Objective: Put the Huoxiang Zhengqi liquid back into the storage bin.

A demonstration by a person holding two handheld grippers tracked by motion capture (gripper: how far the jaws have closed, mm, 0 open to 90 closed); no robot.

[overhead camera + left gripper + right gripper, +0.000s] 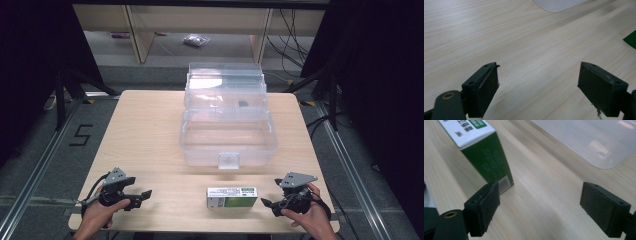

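A small white and green carton lies flat near the table's front edge, right of centre. Just to its right, my right gripper is open, its jaws pointing left at the carton's end. In the right gripper view the carton's green side stands just beyond one finger, with bare wood between the jaws. My left gripper is open at the front left, pointing right. Bare table lies between its jaws, and a green corner of the carton shows at the far right.
A clear plastic tiered storage box stands open at the middle and back of the wooden table, with a small dark object in an upper tray. Its clear corner is near the right gripper. Floor rails and shelving lie beyond.
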